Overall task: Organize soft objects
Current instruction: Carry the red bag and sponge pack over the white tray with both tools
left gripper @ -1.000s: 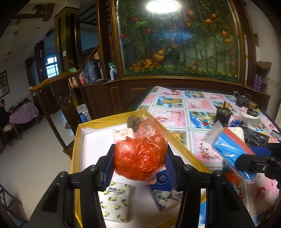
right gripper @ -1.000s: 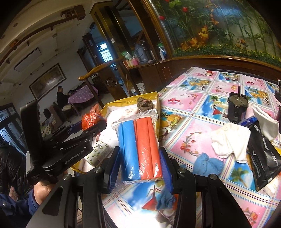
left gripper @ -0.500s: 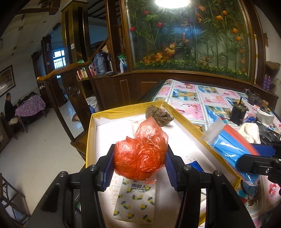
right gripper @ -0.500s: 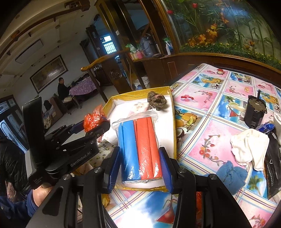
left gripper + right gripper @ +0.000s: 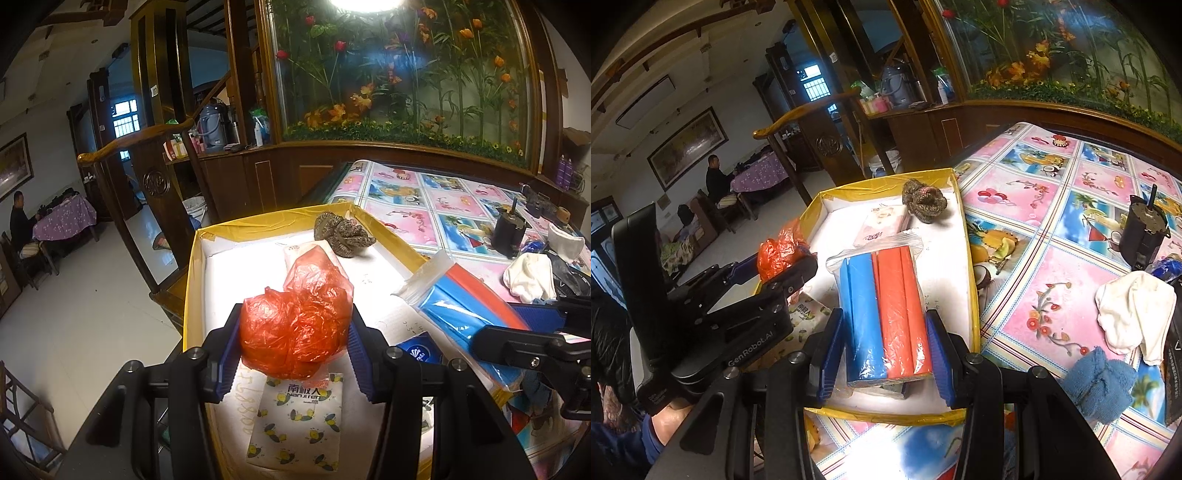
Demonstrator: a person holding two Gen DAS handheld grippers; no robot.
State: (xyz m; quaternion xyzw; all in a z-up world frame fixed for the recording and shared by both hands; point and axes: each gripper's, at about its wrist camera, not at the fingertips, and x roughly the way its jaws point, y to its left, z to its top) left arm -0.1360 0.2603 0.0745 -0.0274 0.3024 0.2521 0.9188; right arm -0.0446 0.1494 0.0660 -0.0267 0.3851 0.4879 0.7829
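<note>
**Grippers holding bag and pack over the box**

The left gripper [image 5: 293, 345] is clamping a crumpled red bag [image 5: 295, 325] between its blue pads, tilting downward over the near part of a yellow-rimmed box [image 5: 190, 280]. The bag is bulging above and ahead of the pads, hanging clear of the white box floor. Directly under it a bee-print tissue pack [image 5: 299, 421] is lying flat in the box, and a blue tissue pack [image 5: 419, 352] is lying just to its right.

The right gripper [image 5: 884, 354] is squeezing a clear pack of blue and orange rolls [image 5: 882, 310], which is sticking out forward along the fingers, its sealed end pointing toward the far side of the box [image 5: 971, 295]. This gripper is also angling downward, hanging above the near right part of the box. In the left wrist view the same pack is entering from the right, just beside the bag but apart from it.

In the right wrist view the left gripper [image 5: 786, 254] is appearing side-on at the left, beside the box's left rim, with a hand [image 5: 670, 417] and dark blue sleeve below it.

At the far end of the box a brown knitted bundle [image 5: 923, 205] is sitting by the rim, a pink tissue pack [image 5: 882, 225] lying just in front of it. On the counter [image 5: 1049, 258], to the right of the box, a white cloth [image 5: 1130, 314] and a blue cloth [image 5: 1099, 380] are lying near each other.
</note>
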